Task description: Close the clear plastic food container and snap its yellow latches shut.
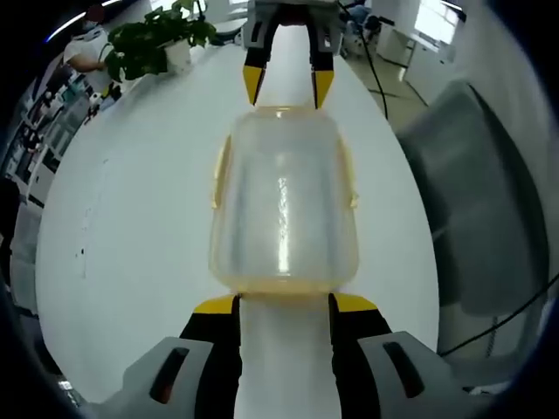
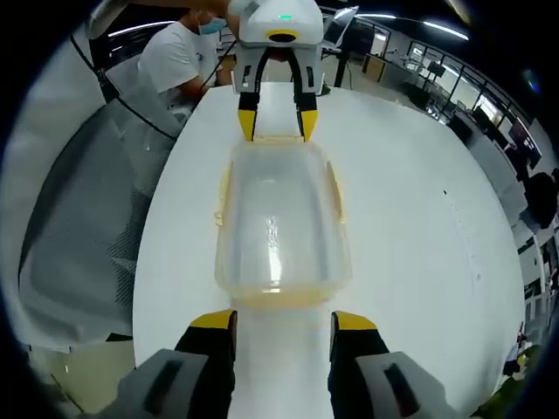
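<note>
The clear plastic food container point(image 1: 284, 201) point(image 2: 279, 218) lies lengthwise on the white table point(image 1: 131, 218) between my two grippers, its lid on top. Yellow latches point(image 1: 218, 175) point(image 2: 334, 192) show along its long sides, slightly flared out. My left gripper point(image 1: 284, 303) stands open, its yellow tips just short of the container's near end, and shows at the far end in the right gripper view point(image 2: 278, 122). My right gripper point(image 2: 284, 321) is open too, its tips at the opposite end, facing me in the left gripper view point(image 1: 288, 87).
A potted plant point(image 1: 157, 44) stands at the table's far left end. A grey chair point(image 1: 472, 209) point(image 2: 79, 227) sits beside the table edge. A person in a white shirt point(image 2: 183, 57) is behind the table. A black cable point(image 1: 376, 70) runs past the corner.
</note>
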{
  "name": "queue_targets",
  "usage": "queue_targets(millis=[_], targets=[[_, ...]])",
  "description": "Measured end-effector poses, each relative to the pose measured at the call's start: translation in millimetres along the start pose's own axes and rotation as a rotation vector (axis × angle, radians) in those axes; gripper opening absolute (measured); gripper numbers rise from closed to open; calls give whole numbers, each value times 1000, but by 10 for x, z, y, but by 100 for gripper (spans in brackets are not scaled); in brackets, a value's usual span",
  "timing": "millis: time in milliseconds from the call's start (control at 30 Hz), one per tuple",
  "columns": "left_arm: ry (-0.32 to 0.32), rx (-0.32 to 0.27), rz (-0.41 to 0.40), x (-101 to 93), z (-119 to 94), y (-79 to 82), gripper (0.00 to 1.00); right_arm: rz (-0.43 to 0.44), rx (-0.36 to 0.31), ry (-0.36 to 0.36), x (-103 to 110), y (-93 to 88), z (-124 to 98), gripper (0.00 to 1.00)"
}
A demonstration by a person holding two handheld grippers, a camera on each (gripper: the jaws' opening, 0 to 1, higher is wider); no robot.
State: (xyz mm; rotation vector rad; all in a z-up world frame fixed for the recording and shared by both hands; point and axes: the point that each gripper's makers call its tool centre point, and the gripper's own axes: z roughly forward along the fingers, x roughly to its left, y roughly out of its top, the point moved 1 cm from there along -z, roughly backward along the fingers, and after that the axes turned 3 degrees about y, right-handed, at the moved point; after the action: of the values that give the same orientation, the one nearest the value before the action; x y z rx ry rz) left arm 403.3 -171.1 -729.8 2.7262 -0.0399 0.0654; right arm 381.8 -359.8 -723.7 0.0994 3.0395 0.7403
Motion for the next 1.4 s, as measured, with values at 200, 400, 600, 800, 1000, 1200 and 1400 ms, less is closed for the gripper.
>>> queue_targets(millis=[200,400,600,800,1000,1200,1400], targets=[[29,-38,-124,17,-99,1,41,102,-64,-35,22,125,-90,37],[25,-88,-362,-41,-135,55,55,224,-86,-62,20,186,-134,31],[45,-175,-591,-31,-166,137,47,406,-86,-118,13,188,-128,31],[76,-219,-782,-11,-153,141,45,555,-114,-140,20,231,-90,29],[110,-216,-927,-59,-61,132,45,724,-128,-170,-44,213,-23,32],[151,-200,-1023,1,-6,82,47,794,-108,-184,-97,196,64,36],[130,-204,-1011,-2,73,182,44,882,-131,-147,-87,225,132,36]])
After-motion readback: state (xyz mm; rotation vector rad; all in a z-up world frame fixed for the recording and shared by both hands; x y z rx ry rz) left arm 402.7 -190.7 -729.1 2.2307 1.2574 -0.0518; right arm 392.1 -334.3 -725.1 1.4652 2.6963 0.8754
